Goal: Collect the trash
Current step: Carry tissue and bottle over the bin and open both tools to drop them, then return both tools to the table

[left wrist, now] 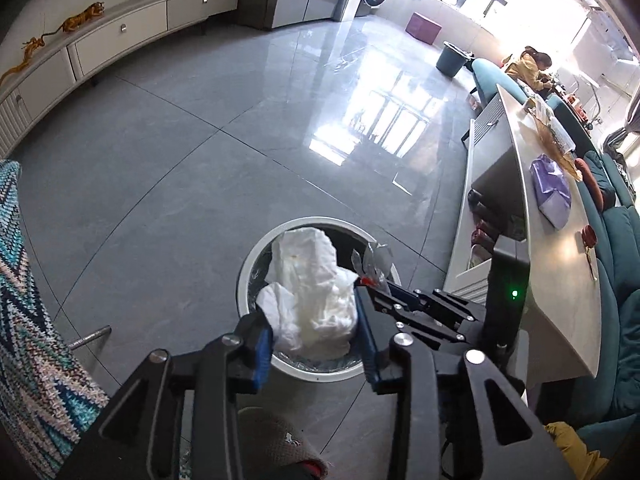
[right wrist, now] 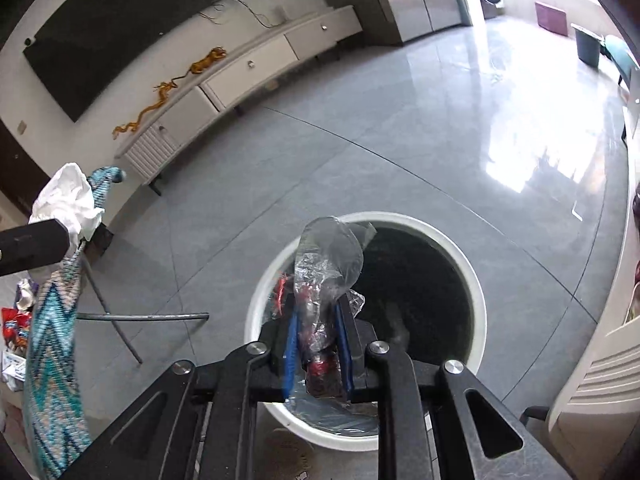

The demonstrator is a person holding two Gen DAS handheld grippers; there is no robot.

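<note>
A round white-rimmed trash bin (left wrist: 243,276) with a dark liner stands on the grey tile floor, below both grippers. My left gripper (left wrist: 314,340) hangs over it, and a crumpled white tissue wad (left wrist: 312,292) fills the gap between its blue pads and touches both. In the right wrist view that wad (right wrist: 68,200) shows at a left-gripper finger (right wrist: 32,244). My right gripper (right wrist: 318,340) is over the bin's (right wrist: 384,217) near side, closed on a crinkled clear plastic wrapper (right wrist: 324,276) with red print. The wrapper (left wrist: 374,258) also sticks up to the right of the tissue.
A long pale coffee table (left wrist: 560,280) with a purple tissue pack (left wrist: 550,188) runs along the right, with a teal sofa (left wrist: 624,288) behind it. A person (left wrist: 528,66) sits far off. A zigzag knit cloth (left wrist: 24,300) on a metal frame (right wrist: 140,316) stands left. A white TV cabinet (left wrist: 120,36) lines the far wall.
</note>
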